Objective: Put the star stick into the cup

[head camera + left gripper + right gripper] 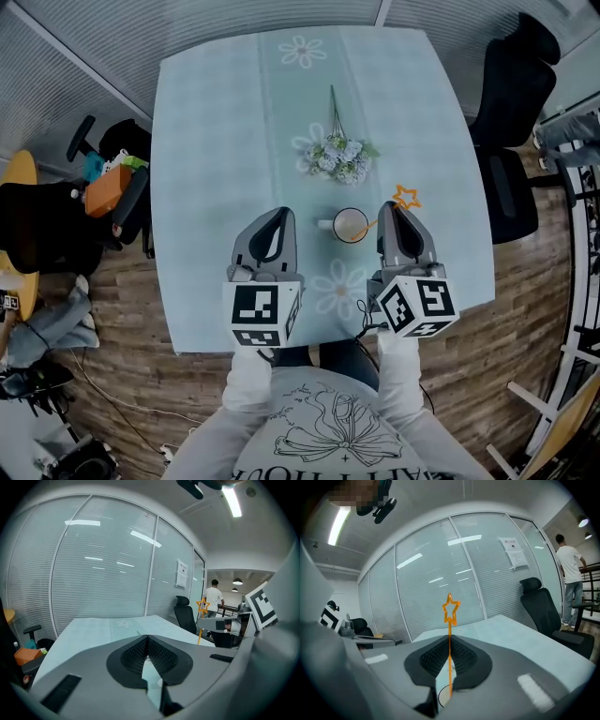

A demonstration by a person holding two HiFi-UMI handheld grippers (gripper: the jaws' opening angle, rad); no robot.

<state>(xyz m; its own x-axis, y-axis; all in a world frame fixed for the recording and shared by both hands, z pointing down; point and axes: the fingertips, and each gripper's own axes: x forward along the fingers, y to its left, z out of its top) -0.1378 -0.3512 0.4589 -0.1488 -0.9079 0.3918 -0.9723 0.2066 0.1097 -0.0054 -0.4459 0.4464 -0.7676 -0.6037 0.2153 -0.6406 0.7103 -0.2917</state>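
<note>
A thin orange star stick (406,196) is pinched in my right gripper (392,206), which is shut on its shaft. The star points up and away, and the lower end slants left over the mouth of a white cup (350,225) on the pale blue table (216,141). In the right gripper view the stick (450,609) rises between the shut jaws of that gripper (449,639), with the cup's rim (442,699) just below. Whether the tip touches inside the cup I cannot tell. My left gripper (283,212) hovers left of the cup. It is shut with nothing in it (147,638), and the star (202,605) shows off to its right.
A bunch of pale flowers (339,157) lies on the table behind the cup. Black office chairs (516,103) stand at the right, and another chair with an orange item (108,192) at the left. A person (572,583) stands far off. The table's front edge is close to my body.
</note>
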